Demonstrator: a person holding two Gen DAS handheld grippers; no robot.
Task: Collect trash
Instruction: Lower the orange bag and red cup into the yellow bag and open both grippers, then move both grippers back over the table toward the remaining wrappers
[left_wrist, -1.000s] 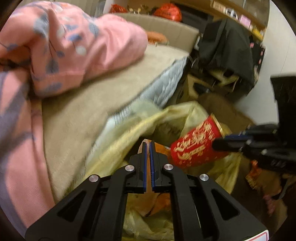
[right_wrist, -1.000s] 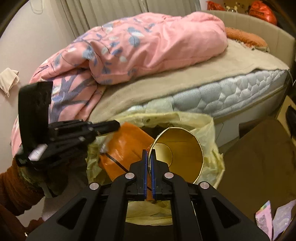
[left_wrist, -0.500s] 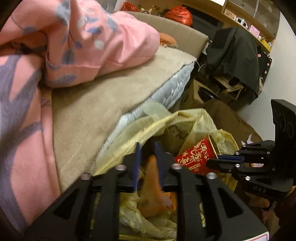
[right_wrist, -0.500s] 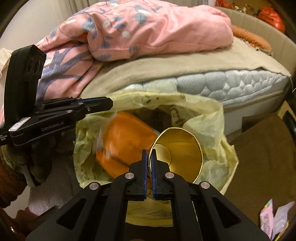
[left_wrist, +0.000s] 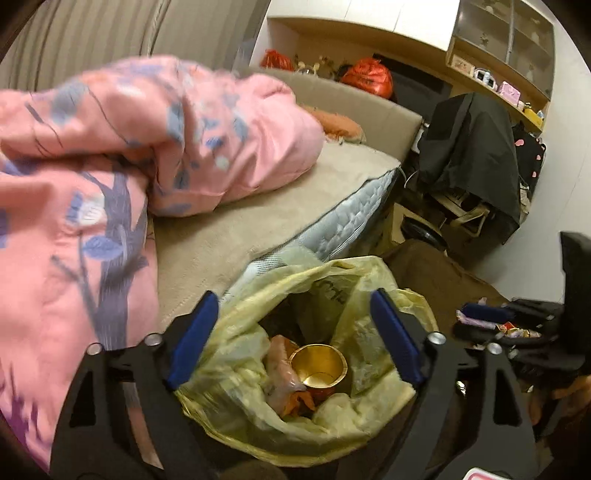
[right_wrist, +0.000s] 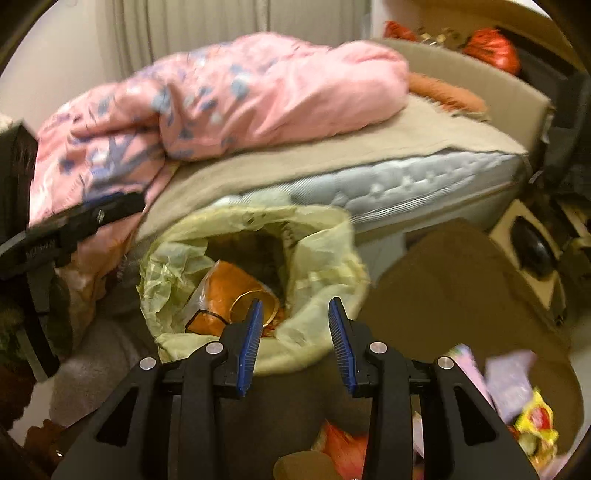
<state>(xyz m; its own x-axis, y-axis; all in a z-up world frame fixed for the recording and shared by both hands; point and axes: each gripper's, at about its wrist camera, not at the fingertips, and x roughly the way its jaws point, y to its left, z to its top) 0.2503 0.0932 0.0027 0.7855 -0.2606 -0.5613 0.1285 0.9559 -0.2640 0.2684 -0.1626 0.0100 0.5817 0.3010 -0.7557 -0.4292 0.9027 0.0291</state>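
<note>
A yellow trash bag (left_wrist: 354, 417) (right_wrist: 317, 266) stands open beside the bed. Inside it lie a paper cup with a gold lining (left_wrist: 318, 366) (right_wrist: 255, 301) and an orange wrapper (left_wrist: 282, 363) (right_wrist: 218, 291). My left gripper (left_wrist: 295, 336) is open and empty, held above the bag's mouth. My right gripper (right_wrist: 295, 332) is open and empty at the bag's near rim. The right gripper also shows at the right edge of the left wrist view (left_wrist: 517, 328). The left gripper shows at the left edge of the right wrist view (right_wrist: 74, 229).
A bed (right_wrist: 406, 177) with a pink quilt (left_wrist: 129, 147) lies behind the bag. A brown surface (right_wrist: 461, 288) at the right carries loose wrappers (right_wrist: 524, 398). A chair draped in black cloth (left_wrist: 469, 147) and shelves stand at the far right.
Both grippers have opened. The orange wrapper left my left gripper and the cup left my right gripper; both now lie in the bag. Both grippers have pulled back and up.
</note>
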